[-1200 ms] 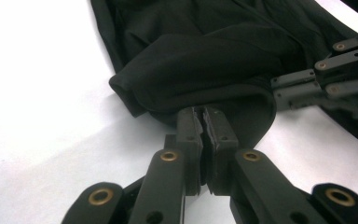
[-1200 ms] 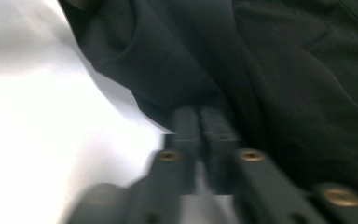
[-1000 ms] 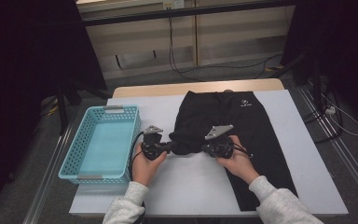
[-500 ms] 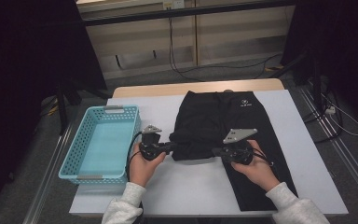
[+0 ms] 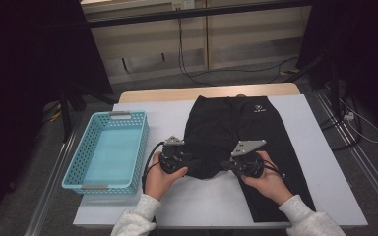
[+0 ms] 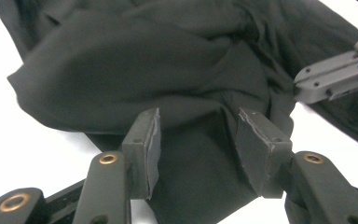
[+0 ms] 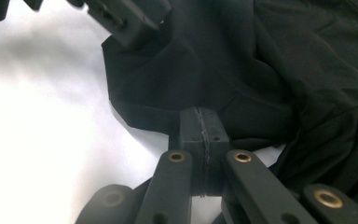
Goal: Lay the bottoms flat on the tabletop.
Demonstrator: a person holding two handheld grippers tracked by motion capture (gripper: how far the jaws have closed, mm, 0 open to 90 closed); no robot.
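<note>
Black trousers [image 5: 236,132] flat on table, left leg folded up.

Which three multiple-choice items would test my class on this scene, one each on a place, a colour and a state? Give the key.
1. Where is the basket? A left of the trousers B on the trousers C right of the trousers
2. What colour are the trousers? A white B black C blue
3. How do the left gripper jaws stand? A clamped together B apart, pads off the cloth C gripping the basket

Key: 1 A, it sits near the table's left edge. 2 B, the cloth is dark throughout. 3 B, a gap shows; they have just been opening.
</note>
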